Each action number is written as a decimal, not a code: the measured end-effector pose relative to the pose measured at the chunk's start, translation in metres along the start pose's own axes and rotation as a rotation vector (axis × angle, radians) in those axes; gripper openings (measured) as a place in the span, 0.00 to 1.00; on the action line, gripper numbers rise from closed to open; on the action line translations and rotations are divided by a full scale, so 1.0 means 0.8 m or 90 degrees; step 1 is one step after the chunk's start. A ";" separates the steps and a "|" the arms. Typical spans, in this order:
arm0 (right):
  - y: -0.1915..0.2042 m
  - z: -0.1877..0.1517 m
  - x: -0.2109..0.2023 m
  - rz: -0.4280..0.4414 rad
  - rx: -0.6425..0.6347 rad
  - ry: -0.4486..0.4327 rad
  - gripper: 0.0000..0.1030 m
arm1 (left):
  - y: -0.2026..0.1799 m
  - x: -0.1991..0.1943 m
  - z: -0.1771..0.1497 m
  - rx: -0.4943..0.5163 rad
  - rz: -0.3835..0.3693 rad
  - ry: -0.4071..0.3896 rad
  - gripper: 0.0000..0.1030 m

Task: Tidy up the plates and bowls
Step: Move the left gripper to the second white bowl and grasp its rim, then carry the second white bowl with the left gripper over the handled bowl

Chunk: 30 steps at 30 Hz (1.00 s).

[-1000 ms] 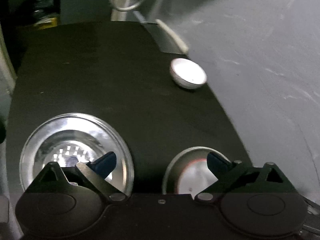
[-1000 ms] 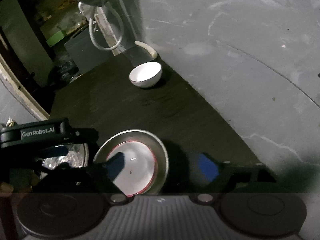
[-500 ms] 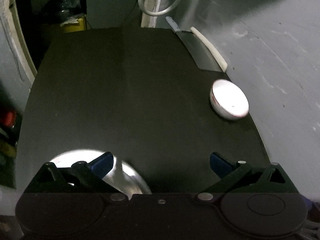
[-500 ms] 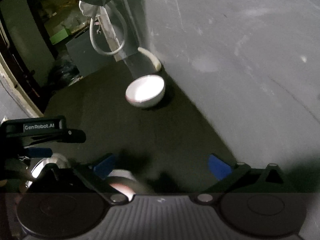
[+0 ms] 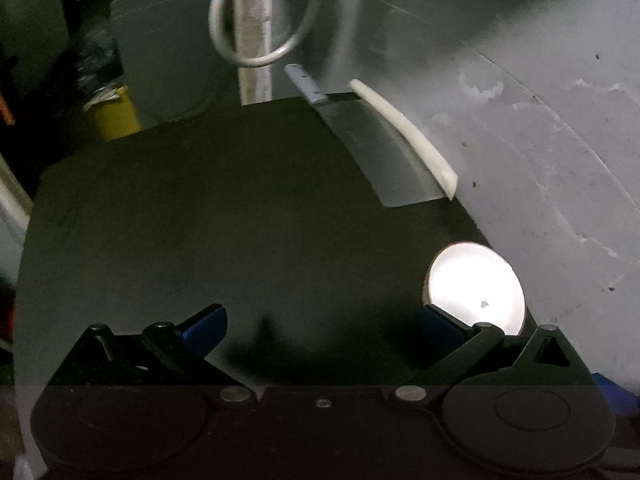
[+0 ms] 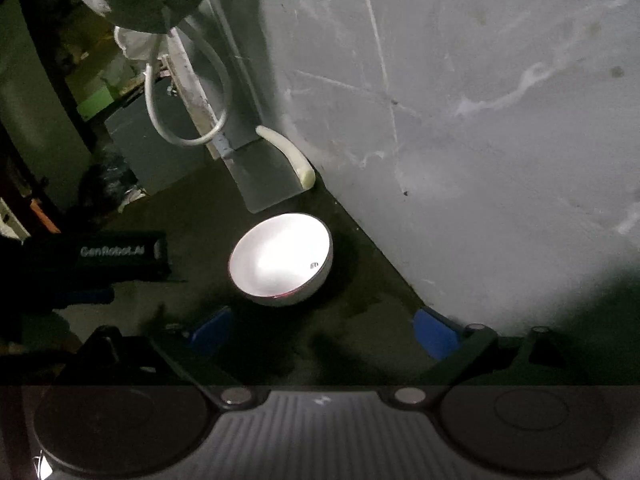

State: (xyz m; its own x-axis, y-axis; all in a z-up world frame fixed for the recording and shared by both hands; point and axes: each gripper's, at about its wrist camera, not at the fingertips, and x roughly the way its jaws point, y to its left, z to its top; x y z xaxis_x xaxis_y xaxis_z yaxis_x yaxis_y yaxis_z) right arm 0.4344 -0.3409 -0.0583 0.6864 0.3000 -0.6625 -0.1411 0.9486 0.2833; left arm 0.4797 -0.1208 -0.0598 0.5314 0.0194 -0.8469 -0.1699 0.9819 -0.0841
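Note:
A small white bowl [image 6: 280, 258] with a thin red rim stands upright on the black countertop [image 6: 192, 208], close to the grey wall. My right gripper [image 6: 320, 330] hovers open just in front of it, nothing between its blue pads. In the left wrist view the same bowl [image 5: 476, 288] sits beside the right fingertip [image 5: 436, 322] of my left gripper [image 5: 320, 320], which is open and empty. The left gripper's body [image 6: 116, 256] shows at the left of the right wrist view. The steel plates are out of both views.
A cleaver [image 5: 380, 152] lies at the back of the countertop [image 5: 200, 220] beside a white strip [image 5: 404, 136] along the wall [image 5: 540, 120]. A hose loop [image 5: 260, 20] hangs behind. A yellow bin [image 5: 114, 114] stands beyond the counter's far edge.
Both grippers have moved forward across the counter toward the white bowl. The two steel plates have slid out of view below. The bowl now sits much closer in both views.

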 end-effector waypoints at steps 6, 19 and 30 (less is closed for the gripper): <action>-0.007 0.007 0.023 0.011 0.066 -0.005 0.86 | -0.014 0.025 0.024 0.049 -0.037 0.016 0.99; -0.013 0.017 0.063 0.006 0.077 0.030 0.73 | -0.050 0.067 0.034 0.103 -0.089 0.059 0.88; -0.009 0.019 0.076 0.033 0.081 0.023 0.40 | -0.050 0.077 0.032 0.102 -0.162 0.075 0.24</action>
State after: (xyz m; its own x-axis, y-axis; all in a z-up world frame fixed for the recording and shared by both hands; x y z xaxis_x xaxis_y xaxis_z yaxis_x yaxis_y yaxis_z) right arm 0.4882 -0.3309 -0.0899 0.6541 0.3542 -0.6684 -0.0827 0.9118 0.4023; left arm 0.5403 -0.1537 -0.0953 0.4389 -0.2426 -0.8652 0.0939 0.9700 -0.2243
